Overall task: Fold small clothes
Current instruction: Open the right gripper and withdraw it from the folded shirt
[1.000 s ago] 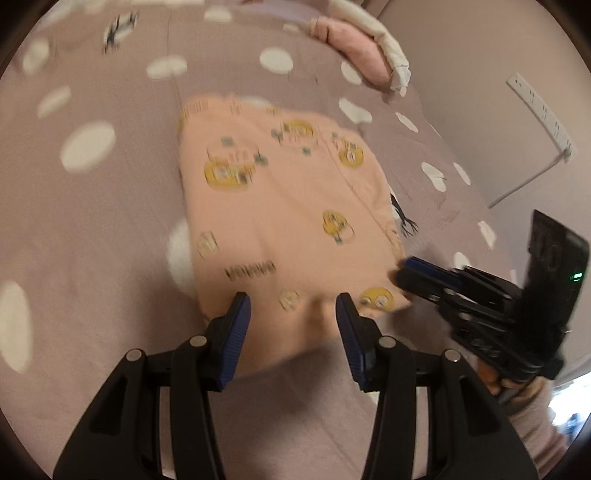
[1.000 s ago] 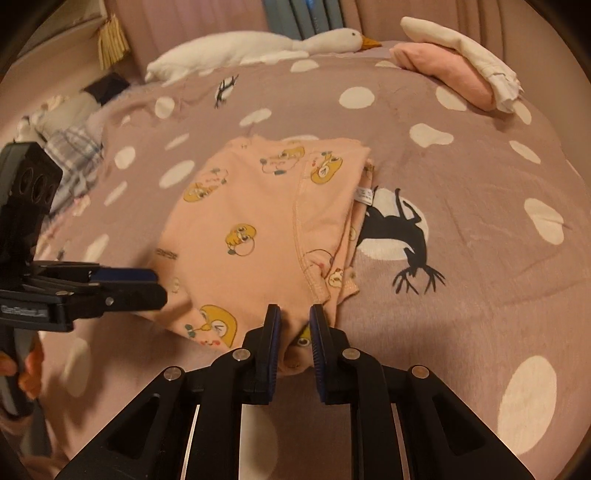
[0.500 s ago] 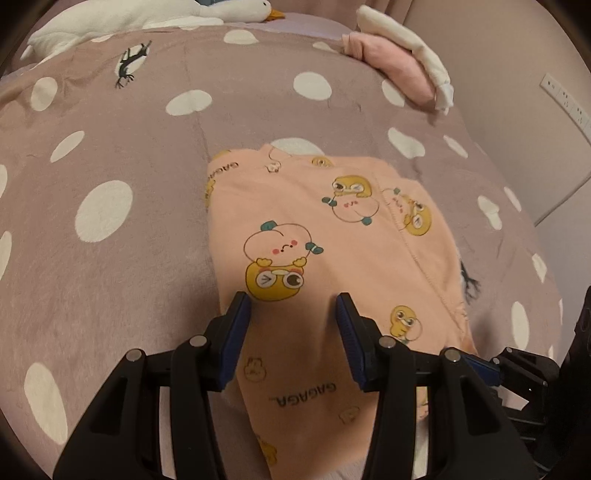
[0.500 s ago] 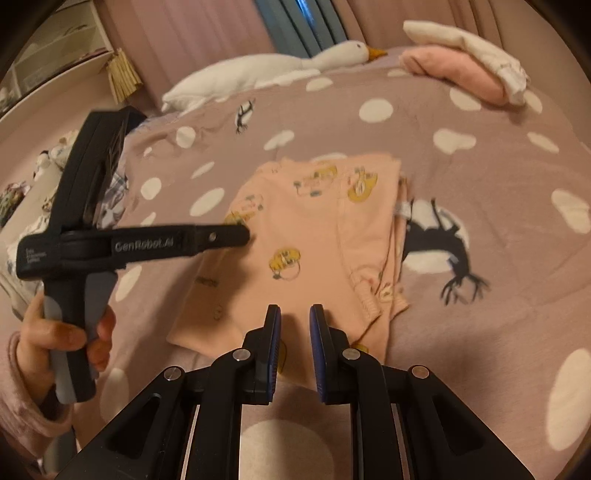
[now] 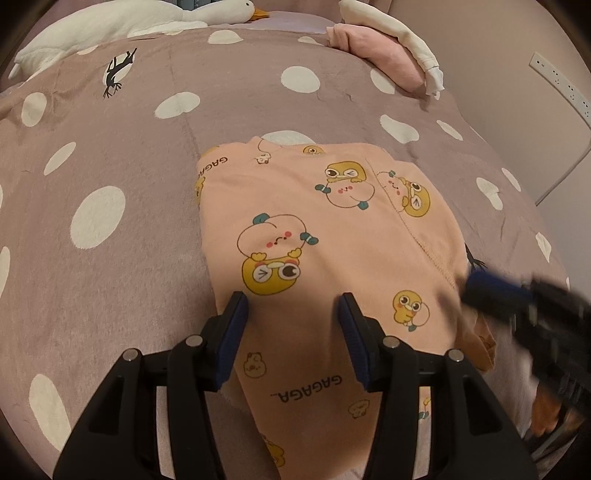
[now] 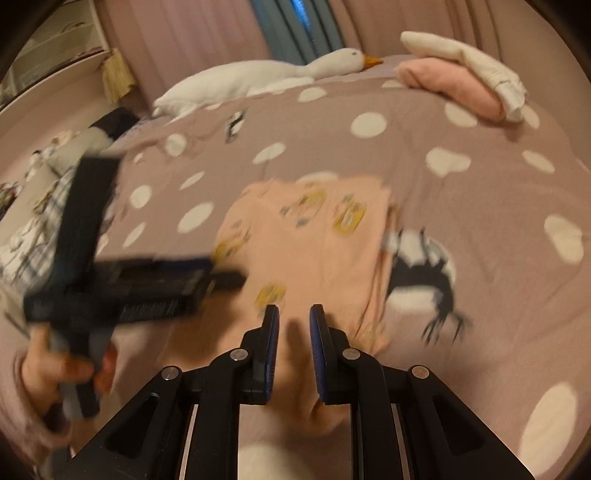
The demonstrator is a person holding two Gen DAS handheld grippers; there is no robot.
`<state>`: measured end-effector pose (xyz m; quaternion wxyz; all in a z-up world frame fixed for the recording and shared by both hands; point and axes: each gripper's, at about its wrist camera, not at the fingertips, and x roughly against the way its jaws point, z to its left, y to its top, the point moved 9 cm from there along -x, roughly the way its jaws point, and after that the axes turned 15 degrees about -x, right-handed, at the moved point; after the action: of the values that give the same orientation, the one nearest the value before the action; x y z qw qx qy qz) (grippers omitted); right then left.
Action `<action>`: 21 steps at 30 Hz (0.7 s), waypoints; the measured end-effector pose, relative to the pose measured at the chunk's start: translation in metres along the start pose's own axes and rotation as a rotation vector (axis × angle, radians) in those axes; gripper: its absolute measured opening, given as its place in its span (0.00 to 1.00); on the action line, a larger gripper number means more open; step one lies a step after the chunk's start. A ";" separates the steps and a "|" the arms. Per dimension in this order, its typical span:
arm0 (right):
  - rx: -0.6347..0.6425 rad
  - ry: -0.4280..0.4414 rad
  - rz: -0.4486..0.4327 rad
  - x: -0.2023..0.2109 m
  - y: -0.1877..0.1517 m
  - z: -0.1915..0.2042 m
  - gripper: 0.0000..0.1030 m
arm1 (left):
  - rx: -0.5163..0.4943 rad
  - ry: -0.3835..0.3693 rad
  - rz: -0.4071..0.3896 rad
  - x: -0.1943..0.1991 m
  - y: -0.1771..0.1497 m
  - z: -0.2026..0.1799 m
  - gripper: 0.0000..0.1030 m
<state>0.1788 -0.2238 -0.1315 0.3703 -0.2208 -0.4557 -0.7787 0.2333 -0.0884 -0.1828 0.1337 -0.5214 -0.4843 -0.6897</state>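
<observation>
Folded peach-pink cotton garment printed with yellow duck cartoons (image 5: 332, 258) lies flat on the mauve fleece bed blanket with white polka dots (image 5: 110, 258). It sits directly ahead of and under both pairs of fingers.

Left gripper (image 5: 293, 317): black frame, blue-padded fingers (image 5: 236, 314) spread apart over the near half of the garment. The jaws have just been opening a little further. Peach fabric shows in the gap between them, but the pads do not press on it; nothing is pinched. The left finger stands at the garment's left edge, the right finger over its middle. A printed "GAGAGA" word lies below and between the fingers.

Right gripper (image 6: 293, 317): fingers (image 6: 271, 325) drawn close with a narrow gap, nothing between the pads. They hover over the garment's near edge. The view is motion-blurred, so contact with the cloth cannot be told. In the left wrist view this gripper's blue tip (image 5: 491, 288) appears blurred at the garment's right edge, just right of the left gripper's fingers.

The person's hand (image 6: 59, 369) in a pink sleeve grips the handle of the left gripper, to the left of the right gripper's fingers.

Beyond the fingers, well apart from the garment: white plush goose with orange beak (image 5: 129, 22) at the far edge of the bed; pile of pink and cream folded clothes (image 5: 388, 55) to the far right. A black deer print (image 6: 424, 277) on the blanket lies just right of the garment.
</observation>
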 end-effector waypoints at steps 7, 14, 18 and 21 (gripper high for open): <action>-0.077 -0.064 -0.006 -0.034 0.046 -0.008 0.17 | -0.012 0.000 0.006 0.001 -0.001 0.000 0.49; -0.130 -0.144 0.087 -0.074 0.050 -0.027 0.17 | -0.014 -0.002 0.008 0.002 -0.003 -0.003 0.49; -0.137 -0.147 0.076 -0.068 0.051 -0.024 0.17 | -0.007 -0.005 0.010 0.005 -0.007 -0.004 0.49; -0.096 -0.108 0.057 -0.054 0.048 -0.012 0.17 | -0.005 -0.006 0.014 0.007 -0.011 -0.005 0.50</action>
<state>0.2504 -0.2289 -0.1480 0.3560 -0.2928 -0.4307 -0.7759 0.2196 -0.0850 -0.1825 0.1360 -0.5271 -0.4791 -0.6886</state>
